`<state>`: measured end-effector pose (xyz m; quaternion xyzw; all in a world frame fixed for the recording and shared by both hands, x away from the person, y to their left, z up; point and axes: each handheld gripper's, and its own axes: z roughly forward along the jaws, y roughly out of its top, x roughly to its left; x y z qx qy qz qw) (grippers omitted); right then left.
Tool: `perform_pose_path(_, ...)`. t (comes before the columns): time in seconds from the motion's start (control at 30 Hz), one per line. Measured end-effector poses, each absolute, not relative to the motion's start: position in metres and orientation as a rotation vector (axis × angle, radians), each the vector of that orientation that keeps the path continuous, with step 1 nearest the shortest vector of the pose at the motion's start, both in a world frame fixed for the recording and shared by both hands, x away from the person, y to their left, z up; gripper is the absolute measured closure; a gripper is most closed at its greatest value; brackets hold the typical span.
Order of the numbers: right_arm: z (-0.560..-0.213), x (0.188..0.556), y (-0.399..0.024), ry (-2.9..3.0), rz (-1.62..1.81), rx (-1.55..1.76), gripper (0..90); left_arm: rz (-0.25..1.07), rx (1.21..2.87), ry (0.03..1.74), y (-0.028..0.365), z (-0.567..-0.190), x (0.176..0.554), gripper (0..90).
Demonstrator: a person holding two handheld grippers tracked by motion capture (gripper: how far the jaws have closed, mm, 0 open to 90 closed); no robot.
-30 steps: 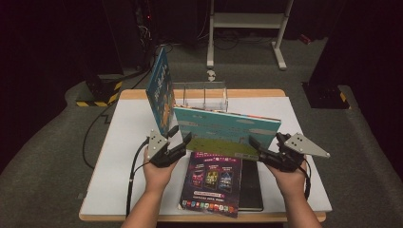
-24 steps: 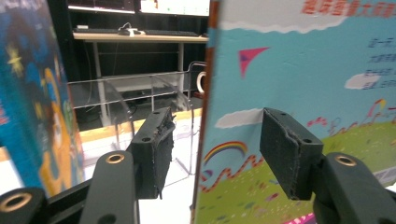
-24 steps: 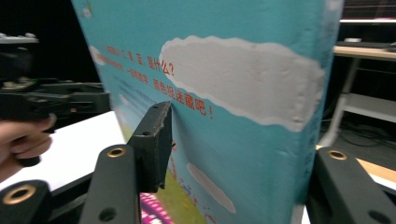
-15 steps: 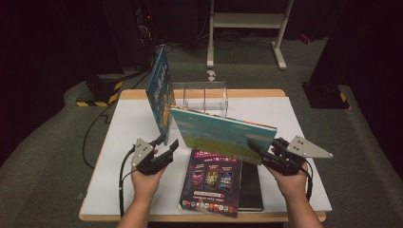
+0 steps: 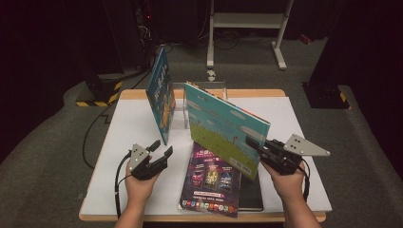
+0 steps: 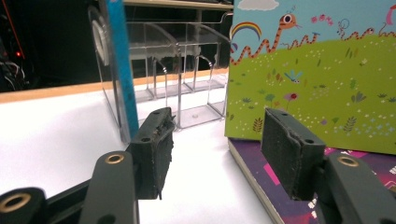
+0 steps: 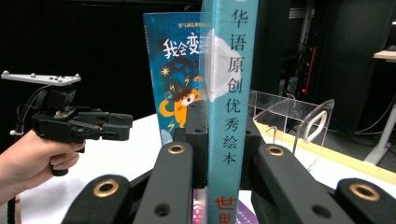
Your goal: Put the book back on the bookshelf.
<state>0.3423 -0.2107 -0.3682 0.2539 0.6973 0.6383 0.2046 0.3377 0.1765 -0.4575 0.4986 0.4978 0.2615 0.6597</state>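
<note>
One Picture Book Clamped, One Gripper Empty

Two grippers are seen low in the high view. The meadow picture book (image 5: 223, 128) is held tilted at centre frame, its lower right corner pinched by the right gripper (image 5: 256, 144), whose jaws have just been closing on its spine. The left gripper (image 5: 160, 149), at lower left, is kept parted and empty above the white table (image 5: 123, 142). A purple book (image 5: 209, 183) lies flat beneath.

A clear acrylic rack (image 5: 202, 102) stands at twelve o'clock on the white table (image 5: 119, 142) — a blue book (image 5: 160, 97) upright at its nine o'clock, a purple book (image 5: 209, 183) flat toward six.
</note>
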Motion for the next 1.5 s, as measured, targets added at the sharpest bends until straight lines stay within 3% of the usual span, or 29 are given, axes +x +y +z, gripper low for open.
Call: perform_pose_path(1.5,-0.359,0.365,-0.14,1.902,1.664,0.814,80.2,0.54,1.066,1.169,0.195,-0.46,0.336,43.9)
